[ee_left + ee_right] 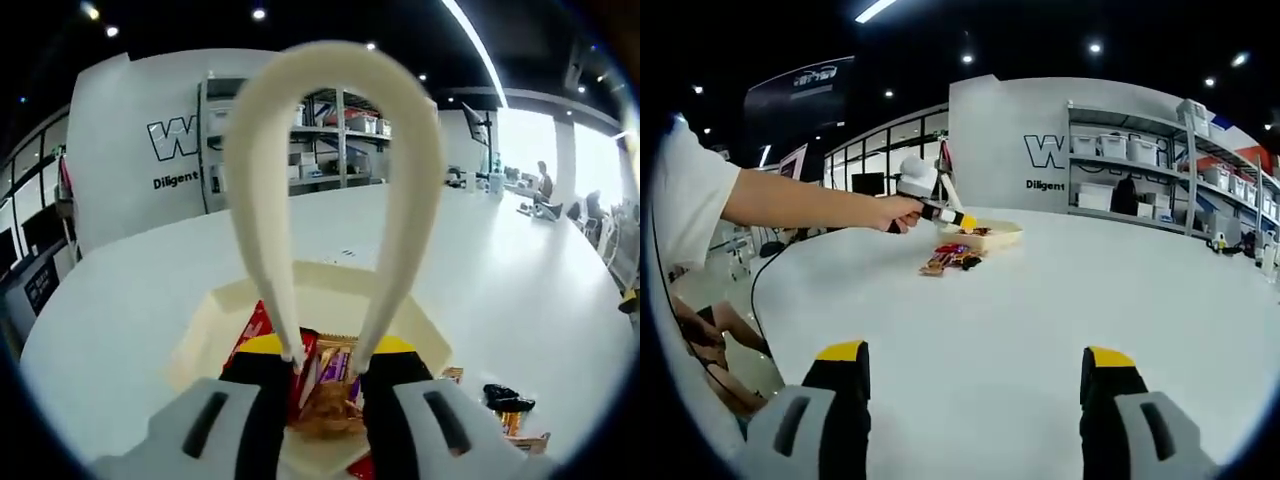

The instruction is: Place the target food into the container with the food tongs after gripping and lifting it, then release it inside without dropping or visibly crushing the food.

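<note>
My left gripper [330, 372] is shut on the cream food tongs [262, 200]. The tongs' two arms run forward from the jaws and meet in a bend far ahead. Under the jaws lies the cream container [330, 282] with a red packet [255, 328], a purple packet [333, 365] and a brown crinkled snack [325, 408] in it. Whether the tongs hold any food I cannot tell. From the right gripper view, a hand holds the left gripper [925, 207] over the container [990, 236]. My right gripper [975, 400] hangs open above the bare table, well back from the container.
Loose snack packets [950, 260] lie on the white table [1040, 320] beside the container, and a black packet [508, 400] shows on its right in the left gripper view. A person's arm [800, 210] reaches in from the left. Shelves [1140, 180] stand behind.
</note>
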